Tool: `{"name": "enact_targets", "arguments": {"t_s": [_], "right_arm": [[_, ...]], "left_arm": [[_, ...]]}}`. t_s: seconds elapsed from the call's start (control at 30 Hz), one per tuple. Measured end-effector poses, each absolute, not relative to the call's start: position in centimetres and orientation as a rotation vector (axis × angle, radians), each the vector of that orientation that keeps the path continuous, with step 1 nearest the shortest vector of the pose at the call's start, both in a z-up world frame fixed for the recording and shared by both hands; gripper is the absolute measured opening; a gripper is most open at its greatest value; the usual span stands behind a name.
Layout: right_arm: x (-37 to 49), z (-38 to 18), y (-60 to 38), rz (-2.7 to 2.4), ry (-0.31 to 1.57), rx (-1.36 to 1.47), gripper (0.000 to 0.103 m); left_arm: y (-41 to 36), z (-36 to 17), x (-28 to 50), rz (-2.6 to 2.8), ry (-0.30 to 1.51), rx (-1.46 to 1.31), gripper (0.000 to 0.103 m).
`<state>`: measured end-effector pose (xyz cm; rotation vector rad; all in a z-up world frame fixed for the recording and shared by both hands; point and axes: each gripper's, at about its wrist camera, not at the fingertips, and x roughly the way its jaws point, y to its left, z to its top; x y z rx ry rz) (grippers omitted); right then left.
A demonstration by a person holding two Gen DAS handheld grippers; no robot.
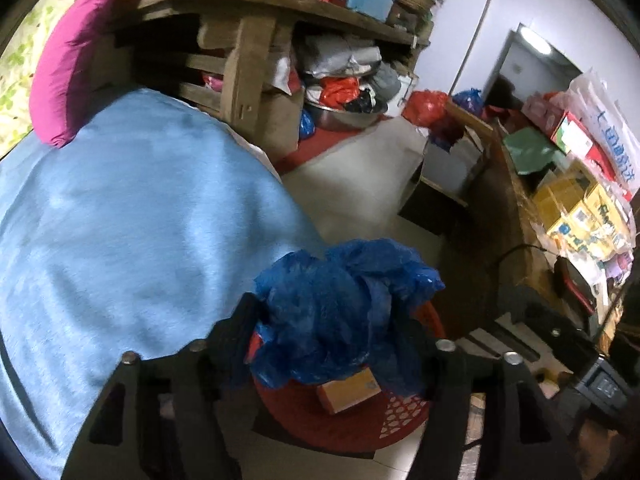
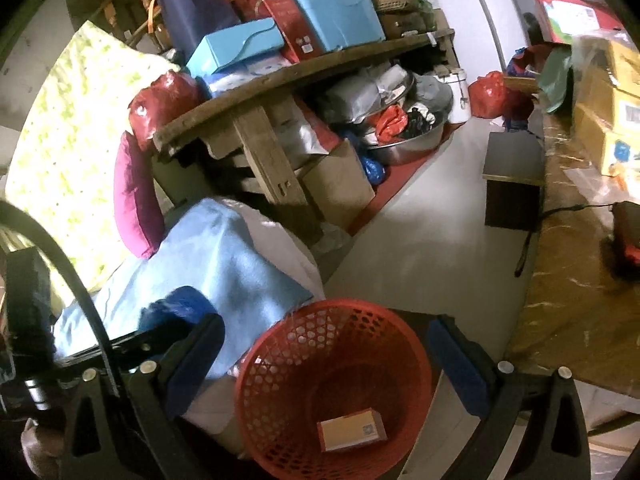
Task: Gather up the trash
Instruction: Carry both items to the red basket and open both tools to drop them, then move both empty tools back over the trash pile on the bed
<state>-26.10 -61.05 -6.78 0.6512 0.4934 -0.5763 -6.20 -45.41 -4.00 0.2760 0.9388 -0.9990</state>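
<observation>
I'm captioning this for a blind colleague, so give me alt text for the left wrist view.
The left gripper holds a crumpled blue bag above a red basket with a small box inside. A light blue cloth fills the left side, and a cluttered wooden shelf stands behind.

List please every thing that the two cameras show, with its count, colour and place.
plastic bag: one, blue, crumpled, between the left fingers above the basket
basket: one, red mesh, on the floor
small box: one, orange, inside the basket
cloth: one, light blue, left of the basket
cushion: one, magenta, behind the cloth
wooden table: one, brown, piled with boxes
metal basin: one, silver, under that table
left gripper: black, shut on the bag
right gripper: blue pads, open over the basket
</observation>
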Motion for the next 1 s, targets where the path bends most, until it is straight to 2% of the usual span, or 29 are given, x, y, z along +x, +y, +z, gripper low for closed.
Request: {"name": "enact_targets", "arguments": {"t_s": [0.17,0.4,0.67,1.0], "right_arm": [[-26.3,-6.9,-61.2,-0.582,0.495,0.656,0.103],[-24.8,-6.5,-60.1,-0.549,0.510,0.629,0.103],[-21.0,-5.8,-57.3,-0.475,0.548,0.568,0.103],[-13.5,-3.2,-49.7,-0.305,0.591,0.428,0.103]], "left_arm": [[-45.3,-4.0,-6.0,-0.991,0.943,0.286,0.078],[-41.6,-3.3,-3.7,-0.932,0.936,0.219,0.078],[-33.1,-2.8,-0.9,-0.814,0.914,0.112,0.078],[-18.8,-4.5,2.1,-0.581,0.901,-0.040,0.078]]}}
